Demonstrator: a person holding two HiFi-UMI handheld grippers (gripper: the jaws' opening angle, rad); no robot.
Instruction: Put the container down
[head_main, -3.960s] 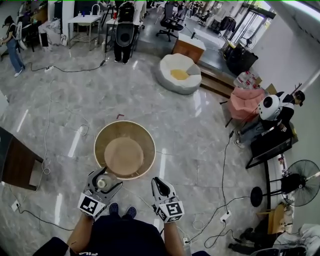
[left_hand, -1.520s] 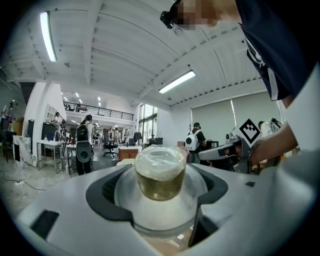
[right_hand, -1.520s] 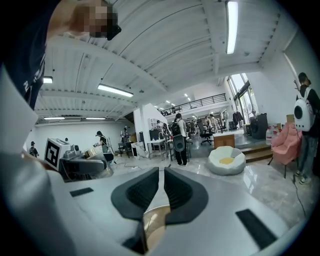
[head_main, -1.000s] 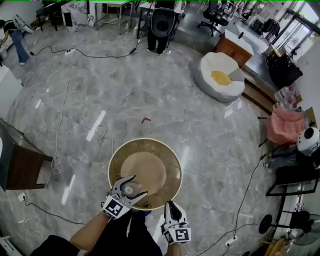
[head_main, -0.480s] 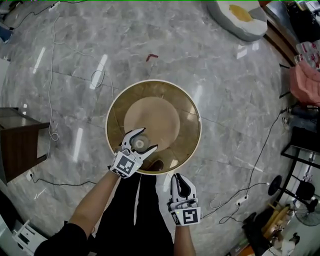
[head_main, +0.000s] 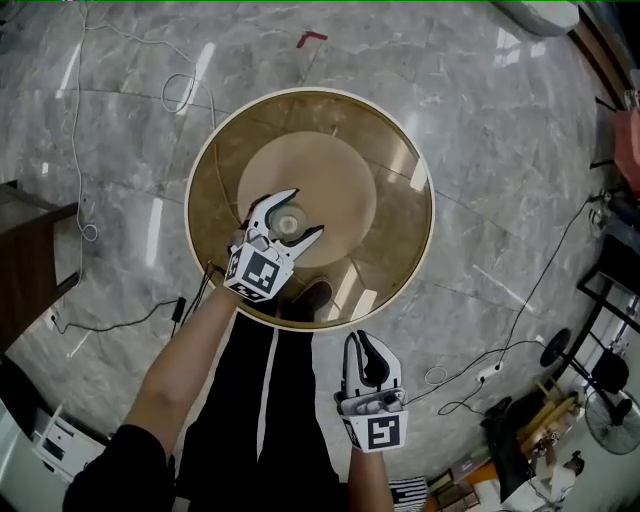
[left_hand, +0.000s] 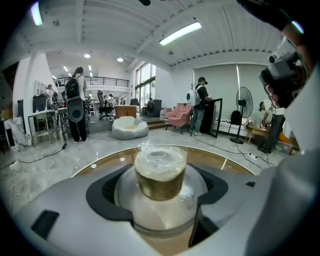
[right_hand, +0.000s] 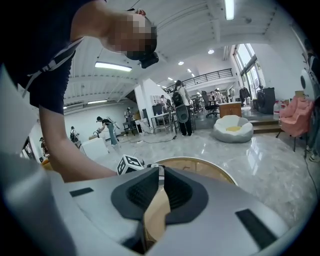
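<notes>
Left gripper (head_main: 300, 215): my jaws pinch the container (left_hand: 160, 172) over the round table (head_main: 400, 250).
Right gripper (head_main: 362, 345): jaws pressed together, empty.

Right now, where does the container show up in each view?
Head view: container left of centre, in the left gripper.
Left gripper view: container dead centre, between the jaws.
Right gripper view: not visible.
Shared landmark: round table, seen in all three.

The container (left_hand: 160, 172) is seen as smooth and translucent. The round table (head_main: 400, 200) is finished glossy and wood-toned, and the floor (head_main: 480, 120) is laid in polished grey marble-like stone.
</notes>
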